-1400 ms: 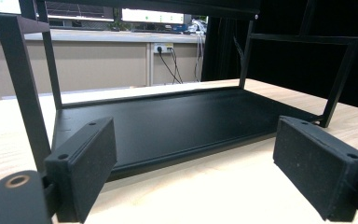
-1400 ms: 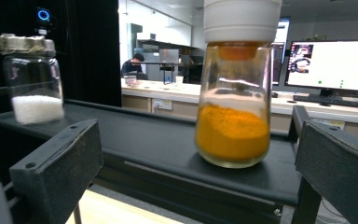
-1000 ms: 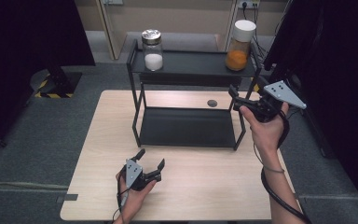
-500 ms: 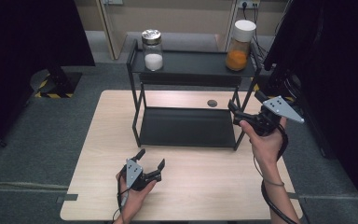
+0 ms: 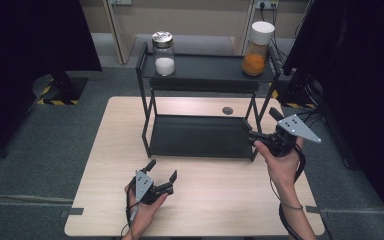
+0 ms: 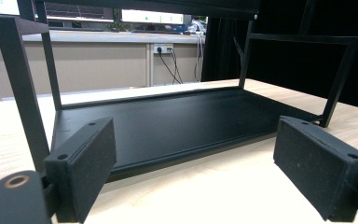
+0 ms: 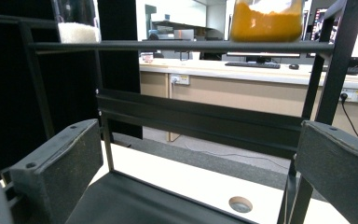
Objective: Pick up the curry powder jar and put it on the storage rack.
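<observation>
Both grippers' jaws stand apart, empty; the right gripper [image 5: 258, 136] sits at the rack's [image 5: 200, 137] right post and risks knocking it, toppling the orange jar [image 5: 258, 41] upper right; the left gripper [image 5: 161, 176] idles lower centre.

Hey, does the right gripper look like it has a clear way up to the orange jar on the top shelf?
Probably yes. The right gripper is open and empty beside the rack's right front leg, and the orange jar stands alone at the top shelf's right end. Nothing sits above or in front of it, though the hand must rise first.
</observation>
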### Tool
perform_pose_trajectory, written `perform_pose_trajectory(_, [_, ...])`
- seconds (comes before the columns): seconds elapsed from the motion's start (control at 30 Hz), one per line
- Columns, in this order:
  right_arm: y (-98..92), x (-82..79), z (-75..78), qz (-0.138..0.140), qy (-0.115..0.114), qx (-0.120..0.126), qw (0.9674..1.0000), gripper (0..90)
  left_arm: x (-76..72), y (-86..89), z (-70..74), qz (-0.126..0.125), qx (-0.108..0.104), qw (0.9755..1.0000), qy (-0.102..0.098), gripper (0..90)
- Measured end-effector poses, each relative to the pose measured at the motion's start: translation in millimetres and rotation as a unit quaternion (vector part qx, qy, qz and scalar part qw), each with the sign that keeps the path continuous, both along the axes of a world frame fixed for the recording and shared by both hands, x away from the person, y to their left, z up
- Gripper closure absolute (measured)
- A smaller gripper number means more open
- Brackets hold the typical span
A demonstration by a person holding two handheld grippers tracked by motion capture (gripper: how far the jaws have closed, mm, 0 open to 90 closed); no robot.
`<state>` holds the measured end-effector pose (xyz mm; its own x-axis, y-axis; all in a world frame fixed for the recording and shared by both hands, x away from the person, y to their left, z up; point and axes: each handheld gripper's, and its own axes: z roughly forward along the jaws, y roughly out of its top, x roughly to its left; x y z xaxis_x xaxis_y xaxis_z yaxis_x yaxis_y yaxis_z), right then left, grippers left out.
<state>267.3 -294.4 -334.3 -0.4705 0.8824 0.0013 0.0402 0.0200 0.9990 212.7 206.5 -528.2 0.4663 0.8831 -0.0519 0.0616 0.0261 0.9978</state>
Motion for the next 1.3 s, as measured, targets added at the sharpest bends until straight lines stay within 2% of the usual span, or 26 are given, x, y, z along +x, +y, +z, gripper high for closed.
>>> perform_pose_trajectory(0.63, [-2.6,-14.3,-30.3,0.006,0.020,-0.001,0.9998,1.1,-0.2,-1.1,-0.7,0.000,-0.001,1.0000,-0.002,12.4])
perform_pose_trajectory(1.3, [-6.1,-25.3,-59.7,0.009,0.052,0.003,0.9986,1.1,-0.4,-1.3,-0.9,-0.001,0.001,1.0000,-0.004,12.3])
